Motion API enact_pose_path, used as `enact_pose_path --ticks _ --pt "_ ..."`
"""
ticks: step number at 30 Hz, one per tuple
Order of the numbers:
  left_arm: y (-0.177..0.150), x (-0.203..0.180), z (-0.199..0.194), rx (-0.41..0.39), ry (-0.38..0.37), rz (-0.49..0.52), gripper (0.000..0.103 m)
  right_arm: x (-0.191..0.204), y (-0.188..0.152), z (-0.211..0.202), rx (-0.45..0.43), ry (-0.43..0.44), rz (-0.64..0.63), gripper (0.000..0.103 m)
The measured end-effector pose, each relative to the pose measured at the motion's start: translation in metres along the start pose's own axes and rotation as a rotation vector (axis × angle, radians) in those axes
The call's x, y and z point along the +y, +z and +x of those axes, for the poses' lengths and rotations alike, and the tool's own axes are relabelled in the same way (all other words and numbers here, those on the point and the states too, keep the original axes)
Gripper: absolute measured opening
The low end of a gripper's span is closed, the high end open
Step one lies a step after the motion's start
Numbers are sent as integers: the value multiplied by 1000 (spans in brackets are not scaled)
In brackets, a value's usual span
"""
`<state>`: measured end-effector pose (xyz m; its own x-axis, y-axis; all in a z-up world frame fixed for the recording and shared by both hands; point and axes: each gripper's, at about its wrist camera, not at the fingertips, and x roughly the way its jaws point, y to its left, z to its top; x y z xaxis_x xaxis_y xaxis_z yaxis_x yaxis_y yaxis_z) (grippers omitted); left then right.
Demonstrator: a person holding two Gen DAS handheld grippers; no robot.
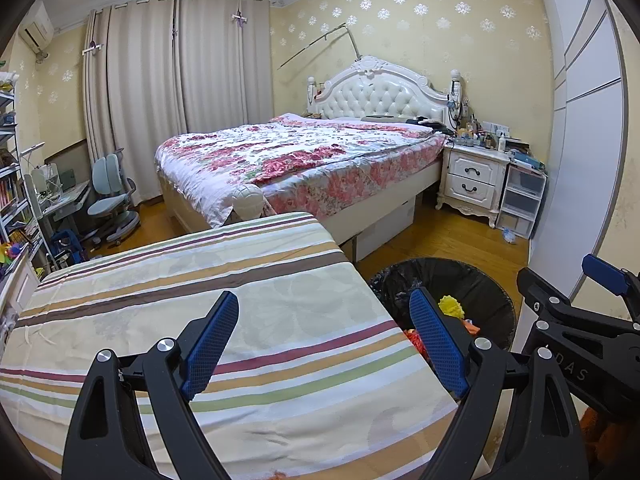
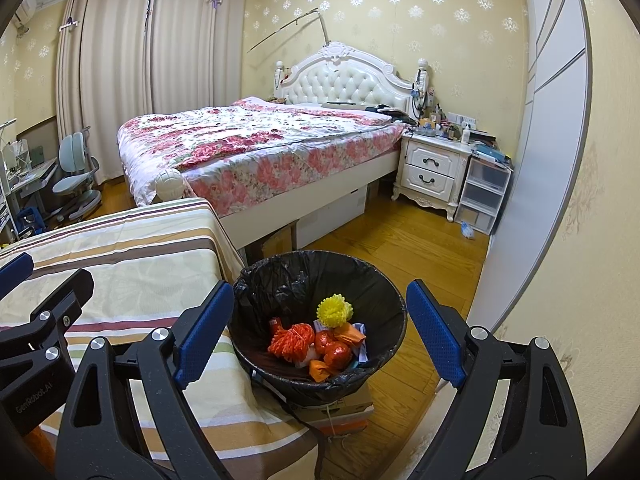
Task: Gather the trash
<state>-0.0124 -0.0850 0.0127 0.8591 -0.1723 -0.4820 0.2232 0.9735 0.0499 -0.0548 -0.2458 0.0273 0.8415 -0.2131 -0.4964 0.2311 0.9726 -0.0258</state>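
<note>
In a bedroom with yellow patterned wallpaper, a large bed [image 2: 260, 148] with a floral quilt fills the far half of the scene, a white nightstand [image 2: 434, 170] at its head. In the foreground stands a surface draped in a striped cloth [image 1: 224, 320]; both wrist views show its visible top bare of loose items. Just beside its right edge, raised on a cardboard box [image 2: 344, 406], sits a bin [image 2: 394, 300] lined with a black bag.

The trash lies inside this bin: a yellow mesh ball [image 2: 334, 311], an orange net bundle [image 2: 290, 340], red-orange wrapped pieces [image 2: 336, 352] and scraps of paper beneath them. A small crumpled clear-blue item [image 2: 466, 230], possibly litter, lies on the wooden floor by the plastic drawers, well apart from the bin.

The left gripper [image 1: 324, 344] hovers over the cloth's right portion with jaws spread wide and nothing between them. The right gripper [image 2: 320, 332] points down toward the bin, jaws likewise wide and empty, framing the bin's mouth without touching it.

Judged from this layout, collection from the cloth appears finished or nearly so, and the step in hand is a pause after deposit. The next move would call for checking for remaining litter, perhaps the floor item, which would need a long reach and a low, careful pinch.
</note>
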Motion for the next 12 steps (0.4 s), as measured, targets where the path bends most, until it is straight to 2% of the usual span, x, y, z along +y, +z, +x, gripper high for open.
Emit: enact_pose_path --ticks 5,12 --pt "0 2 0 5 4 -8 85 0 0 0 0 1 0 86" --pt "1 21 12 52 29 -46 85 1 -6 5 15 11 -12 86"
